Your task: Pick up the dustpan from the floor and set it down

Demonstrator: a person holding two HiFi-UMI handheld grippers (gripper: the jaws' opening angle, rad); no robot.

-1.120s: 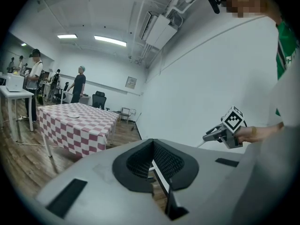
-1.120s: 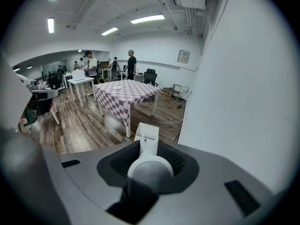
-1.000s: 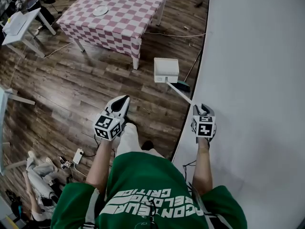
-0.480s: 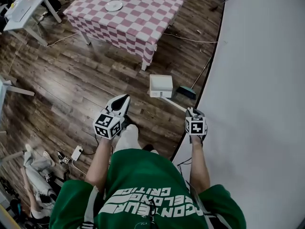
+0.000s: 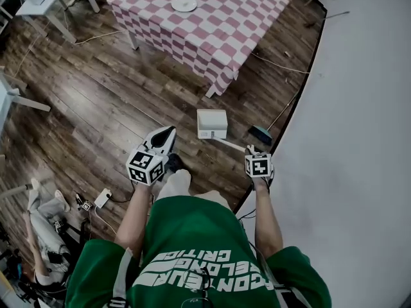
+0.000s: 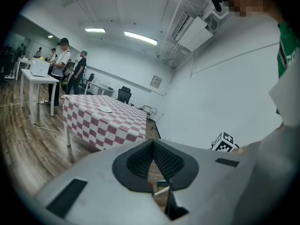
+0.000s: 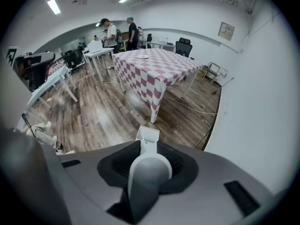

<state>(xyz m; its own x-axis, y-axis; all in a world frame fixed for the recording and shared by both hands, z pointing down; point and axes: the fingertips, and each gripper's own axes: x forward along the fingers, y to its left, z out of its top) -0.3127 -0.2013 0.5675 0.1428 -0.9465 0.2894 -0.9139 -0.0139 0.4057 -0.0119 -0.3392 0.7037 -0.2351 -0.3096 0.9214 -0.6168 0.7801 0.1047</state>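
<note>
The white box-shaped dustpan [image 5: 212, 124] hangs by its long pale handle [image 5: 230, 144] over the wooden floor, near the checked table's corner. I cannot tell whether it touches the floor. My right gripper [image 5: 252, 153] points steeply down and is shut on the handle's upper end. In the right gripper view the rounded grey handle end [image 7: 149, 170] fills the jaws, with the dustpan [image 7: 147, 136] below it. My left gripper [image 5: 169, 132] is held out to the dustpan's left, pointing roughly level, jaws together and nothing in them [image 6: 154, 165].
A table with a pink-and-white checked cloth [image 5: 212, 18] carries a white plate [image 5: 184, 4]. A dark broom head [image 5: 260, 134] lies by the edge of the white backdrop [image 5: 359, 140]. Cables and a power strip [image 5: 103, 197] lie on the floor. People [image 6: 61, 64] stand by a far desk.
The right gripper has carried the dustpan left and lower, away from the white backdrop's edge. The left gripper has moved along with it, and the whole view has shifted toward the table.
</note>
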